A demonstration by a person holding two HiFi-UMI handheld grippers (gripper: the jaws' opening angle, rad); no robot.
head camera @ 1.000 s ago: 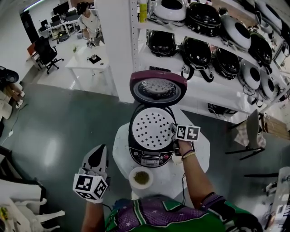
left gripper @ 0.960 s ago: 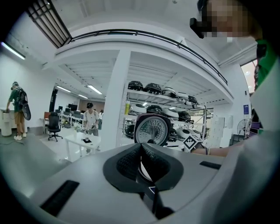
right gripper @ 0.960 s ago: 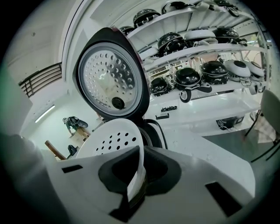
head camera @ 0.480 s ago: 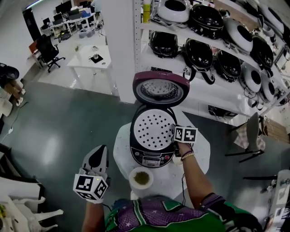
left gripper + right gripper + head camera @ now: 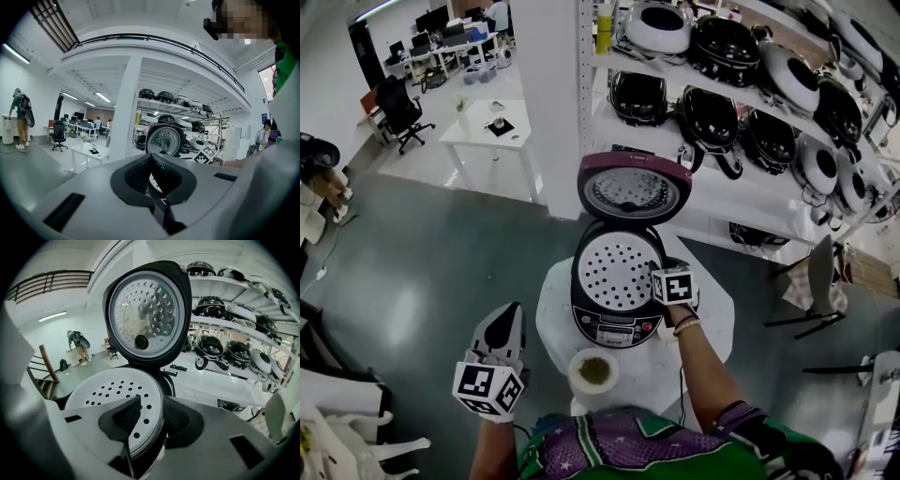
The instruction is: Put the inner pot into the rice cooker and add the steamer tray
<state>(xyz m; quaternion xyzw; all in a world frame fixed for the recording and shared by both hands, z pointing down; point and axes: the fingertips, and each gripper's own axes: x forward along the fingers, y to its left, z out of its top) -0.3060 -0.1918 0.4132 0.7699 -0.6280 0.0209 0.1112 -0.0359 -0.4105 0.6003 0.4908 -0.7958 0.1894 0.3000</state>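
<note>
Steamer tray (image 5: 617, 270) seated in the open rice cooker (image 5: 614, 325); right gripper (image 5: 151, 418), jaws just opening, loosely straddles its rim, apparently releasing it, while left gripper (image 5: 503, 317), pressed together, waits aside.

The place is a large open workspace, part test lab and part office. White shelves (image 5: 750, 197) along one wall carry rows of shelved cookers (image 5: 710, 112), and an open rice cooker (image 5: 619, 281) stands on a small round table (image 5: 712, 319). Beyond a white pillar (image 5: 546, 94), desks with monitors (image 5: 441, 47), an office chair (image 5: 398, 108) and a white table (image 5: 487, 141) stand on a polished grey floor (image 5: 422, 272). A railed mezzanine (image 5: 154, 41) runs overhead.
</note>
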